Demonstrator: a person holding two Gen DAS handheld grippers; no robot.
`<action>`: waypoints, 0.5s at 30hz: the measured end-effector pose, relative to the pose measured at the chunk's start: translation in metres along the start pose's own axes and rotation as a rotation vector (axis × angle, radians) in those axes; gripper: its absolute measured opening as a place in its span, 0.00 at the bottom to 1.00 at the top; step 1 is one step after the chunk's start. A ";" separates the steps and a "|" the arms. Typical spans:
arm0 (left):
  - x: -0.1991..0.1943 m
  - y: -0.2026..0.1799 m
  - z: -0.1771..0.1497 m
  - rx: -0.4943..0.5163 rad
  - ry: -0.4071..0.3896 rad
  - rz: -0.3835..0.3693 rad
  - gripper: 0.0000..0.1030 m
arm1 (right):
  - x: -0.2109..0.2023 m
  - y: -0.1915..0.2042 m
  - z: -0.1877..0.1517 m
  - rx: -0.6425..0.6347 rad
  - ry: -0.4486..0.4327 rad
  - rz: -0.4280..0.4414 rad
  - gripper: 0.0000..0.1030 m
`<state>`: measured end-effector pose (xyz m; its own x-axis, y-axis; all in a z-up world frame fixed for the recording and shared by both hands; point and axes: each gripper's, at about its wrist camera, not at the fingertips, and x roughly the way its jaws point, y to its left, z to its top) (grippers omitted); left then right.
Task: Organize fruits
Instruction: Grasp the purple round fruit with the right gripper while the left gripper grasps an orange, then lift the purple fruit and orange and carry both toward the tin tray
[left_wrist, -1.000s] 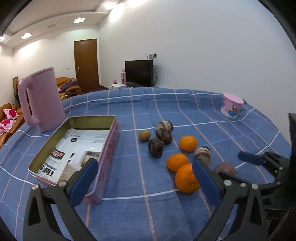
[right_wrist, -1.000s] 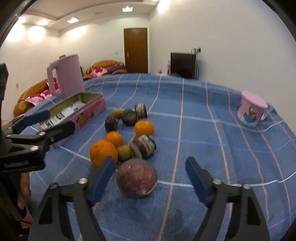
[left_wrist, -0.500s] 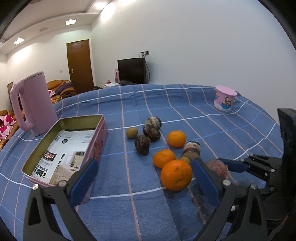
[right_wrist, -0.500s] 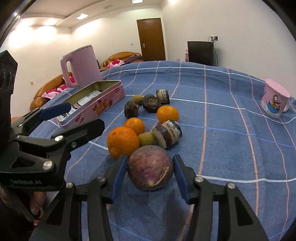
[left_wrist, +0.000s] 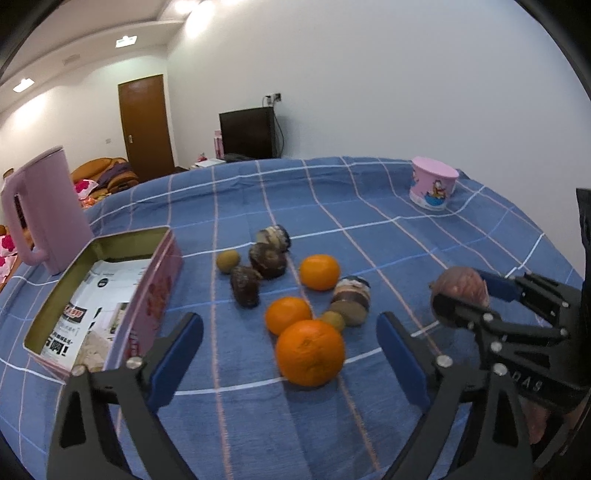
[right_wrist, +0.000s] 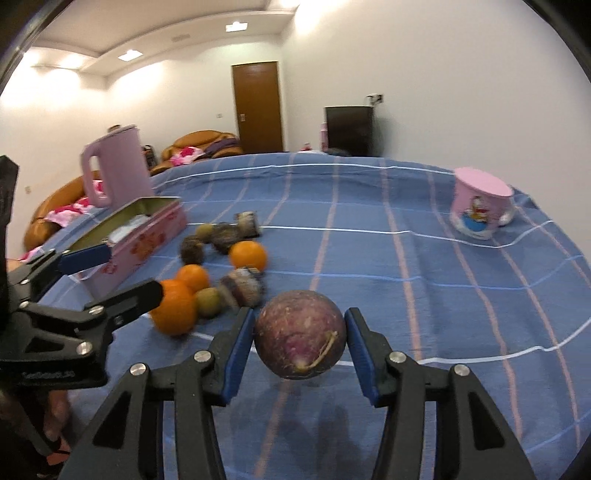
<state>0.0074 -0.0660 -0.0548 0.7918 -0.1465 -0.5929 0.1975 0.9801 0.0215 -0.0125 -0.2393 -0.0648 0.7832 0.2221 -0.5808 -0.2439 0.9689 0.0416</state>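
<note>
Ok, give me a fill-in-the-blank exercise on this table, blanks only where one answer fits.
1. The right gripper is shut on the ____ fruit.
2. The large orange lies between the open fingers of the ____ gripper.
3. The tin stands beside the pink ____.
4. The cup stands upside ____.

Missing words: purple; left; jug; down

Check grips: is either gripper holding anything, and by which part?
The right gripper clamps the round purple fruit across its widest part, one pad on each side. The left gripper holds nothing; its jaws are closing around the big orange without touching it.
</note>
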 end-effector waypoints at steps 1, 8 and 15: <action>0.003 -0.002 0.001 0.008 0.010 0.006 0.87 | 0.000 -0.004 0.000 0.011 -0.002 -0.004 0.50; 0.024 -0.012 -0.001 0.029 0.082 -0.007 0.80 | -0.002 -0.014 0.000 0.031 -0.008 -0.010 0.50; 0.035 -0.011 -0.002 0.026 0.144 -0.047 0.50 | -0.002 -0.015 -0.001 0.036 -0.009 -0.002 0.50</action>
<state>0.0320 -0.0821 -0.0777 0.6905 -0.1698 -0.7032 0.2487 0.9685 0.0103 -0.0110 -0.2546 -0.0652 0.7886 0.2209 -0.5739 -0.2215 0.9726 0.0700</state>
